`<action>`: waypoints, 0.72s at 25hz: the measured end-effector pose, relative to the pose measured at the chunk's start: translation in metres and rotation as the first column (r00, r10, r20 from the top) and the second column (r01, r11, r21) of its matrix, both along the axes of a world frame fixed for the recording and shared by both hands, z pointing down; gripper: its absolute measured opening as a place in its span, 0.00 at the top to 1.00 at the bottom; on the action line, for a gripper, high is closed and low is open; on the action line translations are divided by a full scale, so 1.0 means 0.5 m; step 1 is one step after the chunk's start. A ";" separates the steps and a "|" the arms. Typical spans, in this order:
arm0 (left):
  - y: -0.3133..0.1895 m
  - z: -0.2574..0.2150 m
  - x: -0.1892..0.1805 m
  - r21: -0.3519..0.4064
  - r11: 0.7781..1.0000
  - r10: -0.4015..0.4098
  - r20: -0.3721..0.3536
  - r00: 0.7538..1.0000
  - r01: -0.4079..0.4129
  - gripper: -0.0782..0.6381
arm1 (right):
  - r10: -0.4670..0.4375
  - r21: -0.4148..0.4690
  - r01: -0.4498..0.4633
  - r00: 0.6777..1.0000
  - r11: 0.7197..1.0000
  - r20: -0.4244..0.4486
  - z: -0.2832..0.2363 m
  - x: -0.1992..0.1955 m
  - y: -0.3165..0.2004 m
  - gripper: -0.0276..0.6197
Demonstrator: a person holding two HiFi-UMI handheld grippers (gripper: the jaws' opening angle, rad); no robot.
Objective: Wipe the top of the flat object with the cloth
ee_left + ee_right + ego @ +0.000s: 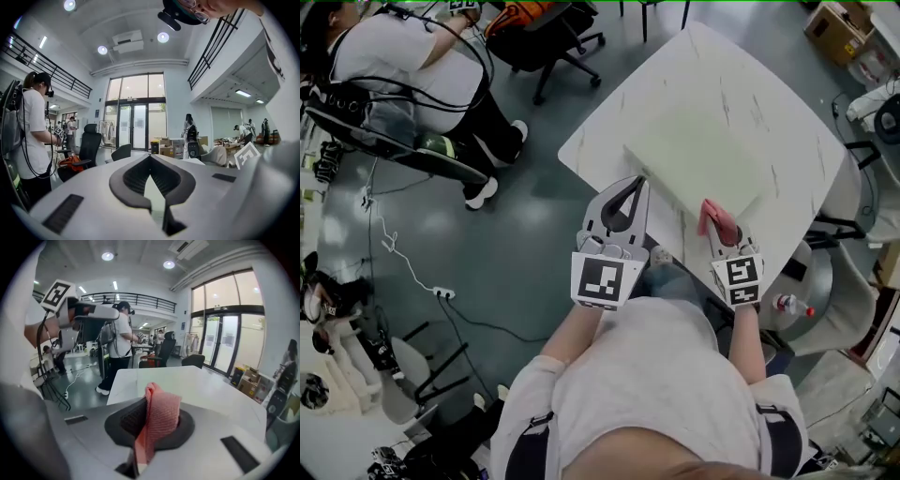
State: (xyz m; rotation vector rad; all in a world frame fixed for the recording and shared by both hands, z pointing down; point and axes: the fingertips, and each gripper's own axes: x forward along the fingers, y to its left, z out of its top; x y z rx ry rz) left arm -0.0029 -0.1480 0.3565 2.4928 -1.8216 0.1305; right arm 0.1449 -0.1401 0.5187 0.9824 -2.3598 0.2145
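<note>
A pale green flat board [698, 155] lies on the white marble table [787, 122]. My right gripper [719, 223] hovers at the board's near right corner, shut on a pink mesh cloth [713, 216]. In the right gripper view the cloth [161, 420] stands bunched between the jaws of that gripper [152, 401], with the table top [197, 380] beyond. My left gripper [635, 184] sits at the table's near edge, by the board's near left corner. Its tips meet in the left gripper view [150, 161], and nothing is held.
A person [403, 56] sits at the upper left beside a black office chair [553, 28]. A power strip [442, 292] with a cable lies on the floor. A water bottle [792, 306] and a chair [830, 281] stand to the table's right.
</note>
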 end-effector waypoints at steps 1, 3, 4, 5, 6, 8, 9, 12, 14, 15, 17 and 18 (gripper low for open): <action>0.003 -0.005 -0.008 0.005 1.000 0.026 -0.002 1.000 -0.026 0.87 | 0.044 0.010 -0.044 0.999 0.999 0.022 -0.017 -0.002 0.001 0.91; 0.009 -0.013 -0.024 0.010 0.997 0.077 -0.005 0.997 -0.077 0.87 | 0.117 0.031 -0.119 0.991 0.992 0.059 -0.047 -0.007 0.006 0.91; 0.013 -0.015 -0.031 0.004 0.995 0.104 -0.001 0.995 -0.104 0.87 | 0.148 0.041 -0.151 0.986 0.988 0.077 -0.062 -0.011 0.011 0.91; 0.018 -0.016 -0.037 -0.004 0.991 0.131 0.006 0.991 -0.131 0.87 | 0.176 0.051 -0.181 0.980 0.982 0.096 -0.078 -0.016 0.017 0.91; 0.024 -0.018 -0.041 -0.007 0.987 0.158 0.011 0.987 -0.158 0.87 | 0.202 0.063 -0.210 0.973 0.976 0.112 -0.094 -0.021 0.026 0.91; 0.035 -0.031 -0.044 0.015 0.976 0.219 0.009 0.976 -0.219 0.87 | 0.256 0.096 -0.270 0.957 0.958 0.136 -0.124 -0.027 0.047 0.90; 0.041 -0.038 -0.043 0.028 0.967 0.255 0.009 0.967 -0.255 0.87 | 0.287 0.114 -0.304 0.947 0.946 0.145 -0.140 -0.028 0.059 0.90; 0.063 -0.047 -0.039 0.041 0.934 0.355 0.024 0.934 -0.356 0.87 | 0.372 0.163 -0.400 0.912 0.902 0.175 -0.184 -0.029 0.096 0.91; 0.080 -0.049 -0.042 0.047 0.917 0.395 0.028 0.918 -0.396 0.87 | 0.405 0.188 -0.441 0.892 0.878 0.198 -0.210 -0.035 0.118 0.91; 0.088 -0.049 -0.044 0.050 0.910 0.411 0.028 0.911 -0.412 0.87 | 0.418 0.201 -0.457 0.884 0.867 0.209 -0.223 -0.039 0.129 0.91; 0.103 -0.050 -0.047 0.052 0.895 0.443 0.028 0.896 -0.444 0.87 | 0.441 0.228 -0.487 0.869 0.843 0.225 -0.250 -0.048 0.150 0.90; 0.108 -0.050 -0.047 0.053 0.887 0.458 0.030 0.888 -0.459 0.87 | 0.453 0.240 -0.502 0.861 0.831 0.233 -0.262 -0.051 0.160 0.90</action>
